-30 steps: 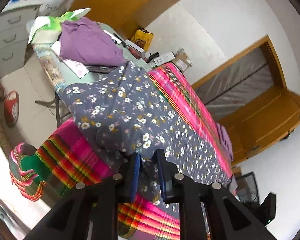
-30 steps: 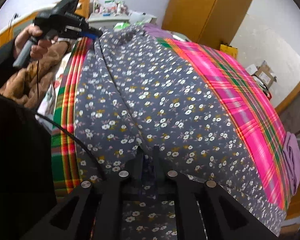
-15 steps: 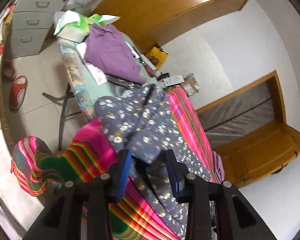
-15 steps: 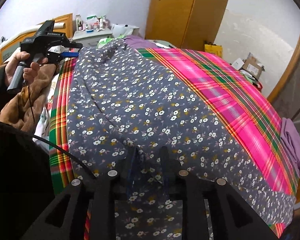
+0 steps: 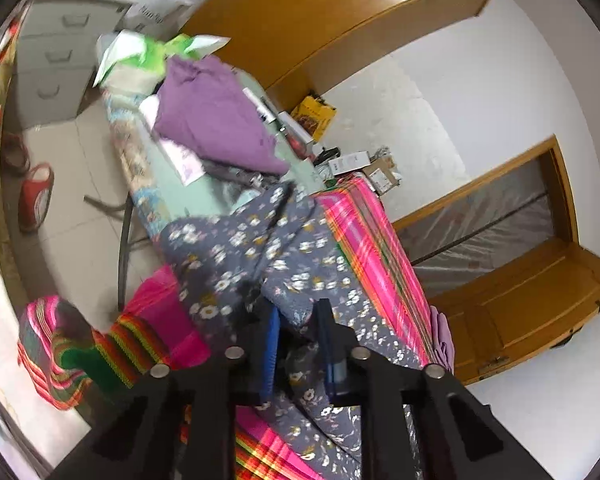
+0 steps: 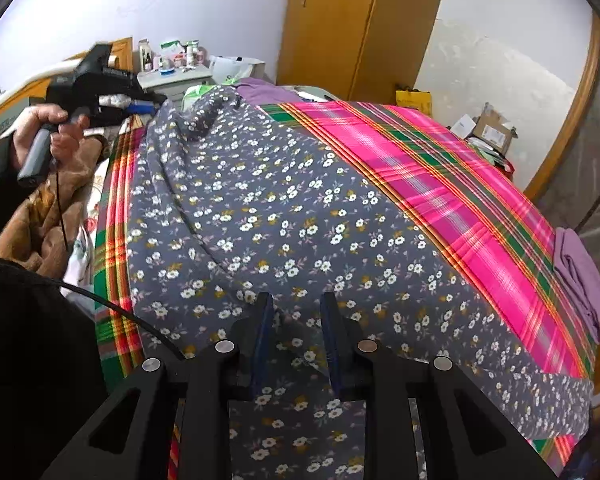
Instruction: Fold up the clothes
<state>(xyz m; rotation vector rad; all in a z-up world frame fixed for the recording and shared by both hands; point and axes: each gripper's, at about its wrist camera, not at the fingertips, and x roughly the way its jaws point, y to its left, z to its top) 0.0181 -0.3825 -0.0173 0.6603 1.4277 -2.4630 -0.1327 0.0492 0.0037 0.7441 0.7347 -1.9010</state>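
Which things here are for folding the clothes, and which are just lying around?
For the job:
flowery cloth
left hand-held gripper
right hand-held gripper
striped blanket

Just lying around:
purple clothes
red slipper
yellow bag
cardboard box
brown blanket

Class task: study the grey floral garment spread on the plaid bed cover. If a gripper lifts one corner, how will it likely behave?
The floral garment would probably sag and drape: it already lies in soft creases, bunched at its far end. It looks thin, so likely light. The plaid cover beneath might drag along.
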